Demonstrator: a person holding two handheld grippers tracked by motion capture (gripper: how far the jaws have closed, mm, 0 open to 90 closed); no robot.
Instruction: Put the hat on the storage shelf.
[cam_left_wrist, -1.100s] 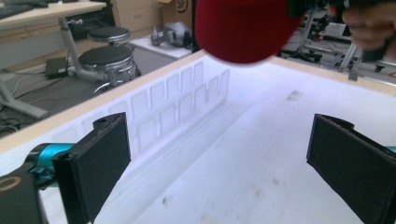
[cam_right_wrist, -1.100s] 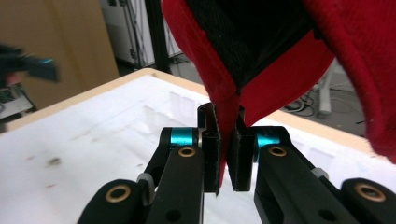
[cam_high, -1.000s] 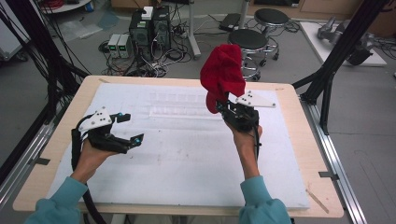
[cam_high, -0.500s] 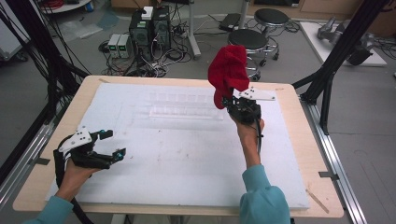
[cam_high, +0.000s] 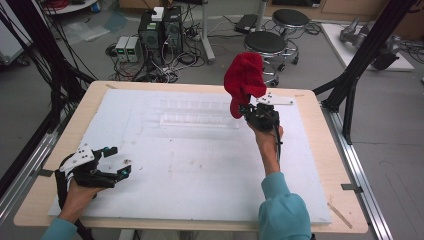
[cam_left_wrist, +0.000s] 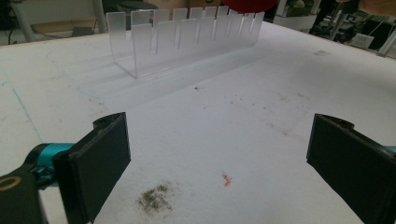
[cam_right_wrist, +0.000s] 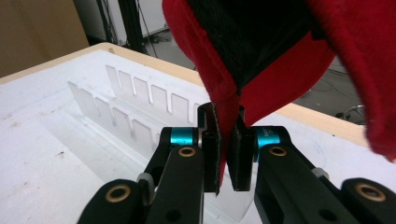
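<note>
A: Upper centre of the frame, item one: red cloth (cam_high: 244, 80), pinched in my right gripper (cam_high: 248, 111), raised above the clear slotted rack (cam_high: 199, 112).

B: Lower left?

A: My left gripper (cam_high: 113, 161), jaws wide, empty (idle). Next, likely: lowering the cloth onto the rack.

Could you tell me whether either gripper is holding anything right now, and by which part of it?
The right gripper is shut on the red cloth, pinching a lower edge fold while the rest stands above. The left gripper is open and holds nothing.

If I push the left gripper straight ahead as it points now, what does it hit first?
Probably the clear slotted rack. The left gripper is open, with bare white tabletop between; depth is uncertain.
</note>
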